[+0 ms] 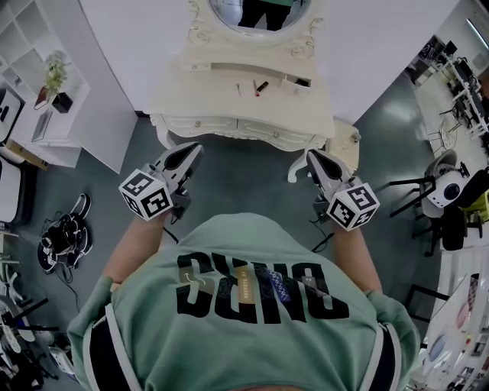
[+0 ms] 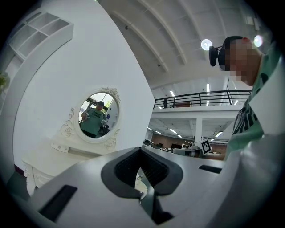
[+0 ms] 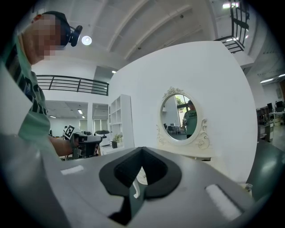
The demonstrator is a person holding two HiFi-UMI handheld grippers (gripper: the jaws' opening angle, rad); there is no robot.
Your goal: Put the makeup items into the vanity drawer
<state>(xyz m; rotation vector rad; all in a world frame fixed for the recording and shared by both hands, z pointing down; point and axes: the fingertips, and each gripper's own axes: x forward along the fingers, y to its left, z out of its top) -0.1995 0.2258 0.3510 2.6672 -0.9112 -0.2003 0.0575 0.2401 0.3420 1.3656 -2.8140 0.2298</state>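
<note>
The cream vanity (image 1: 229, 103) stands ahead of me under its oval mirror (image 1: 260, 11). On its top lie a red-and-black lipstick (image 1: 261, 87) and a thin pale stick (image 1: 238, 89). A small upper drawer (image 1: 299, 81) at the right shows a dark gap; the front drawers (image 1: 263, 128) are closed. My left gripper (image 1: 194, 150) and right gripper (image 1: 312, 156) are held short of the vanity's front edge, both shut and holding nothing. The mirror (image 2: 99, 116) also shows in the left gripper view beyond the left gripper (image 2: 141, 174), and the mirror (image 3: 181, 116) in the right gripper view beyond the right gripper (image 3: 140, 176).
A white shelf unit (image 1: 30, 46) with a potted plant (image 1: 55, 73) stands at the left. Black devices and cables (image 1: 65, 233) lie on the grey floor. A cream stool (image 1: 348, 145) sits by the vanity's right leg. Chairs and desks (image 1: 451, 198) fill the right side.
</note>
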